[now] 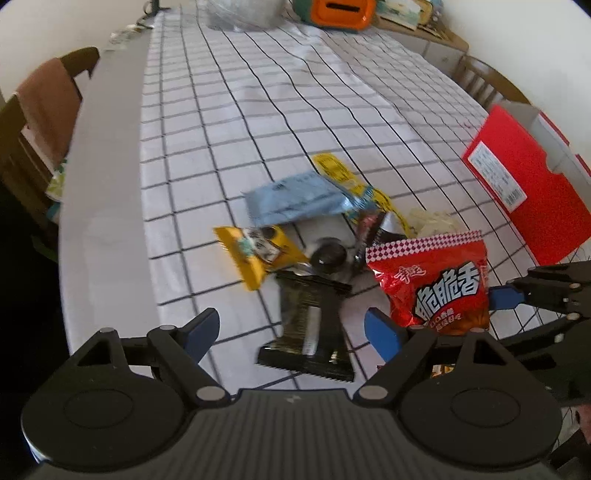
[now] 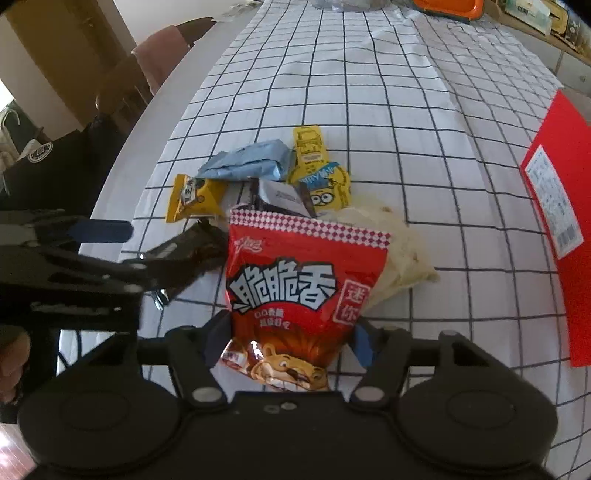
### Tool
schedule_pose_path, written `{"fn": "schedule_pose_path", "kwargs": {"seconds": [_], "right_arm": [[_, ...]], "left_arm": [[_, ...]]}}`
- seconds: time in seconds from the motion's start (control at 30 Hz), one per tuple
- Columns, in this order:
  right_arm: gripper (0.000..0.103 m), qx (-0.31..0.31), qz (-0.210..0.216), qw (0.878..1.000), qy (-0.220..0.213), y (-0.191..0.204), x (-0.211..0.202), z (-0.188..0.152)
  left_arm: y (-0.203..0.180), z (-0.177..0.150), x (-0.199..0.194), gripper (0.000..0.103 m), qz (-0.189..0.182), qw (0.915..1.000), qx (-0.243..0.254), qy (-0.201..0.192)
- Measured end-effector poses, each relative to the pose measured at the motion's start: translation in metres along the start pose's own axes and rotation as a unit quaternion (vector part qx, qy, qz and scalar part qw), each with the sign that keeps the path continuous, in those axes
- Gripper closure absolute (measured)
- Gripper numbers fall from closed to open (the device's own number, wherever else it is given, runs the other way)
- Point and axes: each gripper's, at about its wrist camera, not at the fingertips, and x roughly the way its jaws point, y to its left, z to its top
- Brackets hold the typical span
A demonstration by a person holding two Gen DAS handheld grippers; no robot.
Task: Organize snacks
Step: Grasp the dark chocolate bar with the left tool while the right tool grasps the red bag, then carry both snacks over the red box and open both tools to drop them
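One table under a white checked cloth (image 1: 258, 110) is carrying everything, and two wooden chairs are standing at its sides. One flat red box (image 1: 524, 184) is lying off to the right of both grippers, well apart from the snack pile. One orange and green container (image 1: 338, 14) is sitting at the far end of the table.

The snacks are lying in a loose heap ahead of the grippers. One red snack bag (image 2: 295, 291) with a lion printed on it is the biggest. One pale blue packet (image 1: 295, 199) is lying at the far side of the heap. One black packet (image 1: 310, 325) is lying right ahead of the left gripper. Two yellow packets are showing: one (image 1: 255, 254) on the left of the heap and one with a cartoon face (image 2: 321, 177) further back. One cream-coloured packet (image 2: 399, 247) is peeking out behind the red bag. One small dark round thing (image 1: 328, 258) is sitting in the middle; what it is cannot be told.

The right gripper (image 2: 288, 339) is standing about half open, both blue fingers pressing the lower sides of the red bag. The left gripper (image 1: 291, 328) is standing wide, holding nothing, the black packet lying between its fingers (image 1: 201, 328) untouched.
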Motion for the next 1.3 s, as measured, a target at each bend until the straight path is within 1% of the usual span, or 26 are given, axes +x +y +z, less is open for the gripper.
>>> {"fn": "schedule_pose_path", "kwargs": {"seconds": [0.03,0.1,0.2,0.23,0.27,0.3,0.33,0.57,0.73,0.87,0.97,1.1,1.2,1.3], "right_arm": [[0.038,-0.001,0.0,1.0,-0.001,-0.001,-0.001,-0.001],[0.041,-0.002,0.002,1.0,-0.004,-0.003,-0.003,-0.001],[0.047,-0.003,0.008,1.0,-0.009,-0.004,-0.007,-0.002],[0.049,-0.003,0.01,1.0,-0.011,-0.005,-0.009,-0.002],[0.059,-0.003,0.014,1.0,-0.012,-0.006,-0.011,-0.001],[0.061,-0.001,0.019,1.0,-0.012,-0.007,-0.012,-0.001],[0.062,-0.002,0.022,1.0,-0.012,-0.008,-0.013,-0.001],[0.073,-0.008,0.044,0.999,-0.028,-0.01,-0.024,-0.001],[0.078,-0.015,0.058,0.997,-0.041,-0.009,-0.035,-0.004],[0.082,-0.038,0.064,0.996,-0.057,-0.002,-0.046,-0.006],[0.083,-0.052,0.057,0.995,-0.069,0.0,-0.054,-0.006],[0.083,-0.055,0.052,0.994,-0.077,-0.002,-0.061,-0.006],[0.083,-0.055,0.048,0.993,-0.092,-0.005,-0.072,-0.005],[0.083,-0.049,0.041,0.992,-0.105,-0.013,-0.084,-0.004]], "left_arm": [[-0.003,0.0,0.003,0.02,-0.001,1.0,0.002,0.003],[-0.006,0.0,0.007,0.038,-0.004,1.0,0.005,0.007],[-0.011,-0.001,0.012,0.051,-0.005,0.9998,0.009,0.016],[-0.012,-0.001,0.013,0.055,-0.003,0.9998,0.009,0.017],[-0.013,-0.001,0.015,0.061,-0.003,0.9998,0.007,0.019],[-0.013,-0.001,0.015,0.065,-0.002,0.9998,0.003,0.021],[-0.013,-0.001,0.016,0.067,0.002,0.9997,0.0,0.022],[-0.014,-0.005,0.013,0.069,0.009,0.9996,-0.02,0.017],[-0.009,-0.013,0.005,0.069,0.011,0.9988,-0.046,0.011],[-0.006,-0.02,-0.005,0.069,0.011,0.9978,-0.065,0.003],[-0.004,-0.023,-0.011,0.069,0.012,0.9969,-0.077,-0.004],[-0.006,-0.026,-0.018,0.07,0.011,0.9958,-0.091,-0.01],[-0.01,-0.026,-0.029,0.07,0.007,0.9949,-0.098,-0.022],[-0.016,-0.022,-0.039,0.07,0.013,0.9941,-0.103,-0.03]]}}
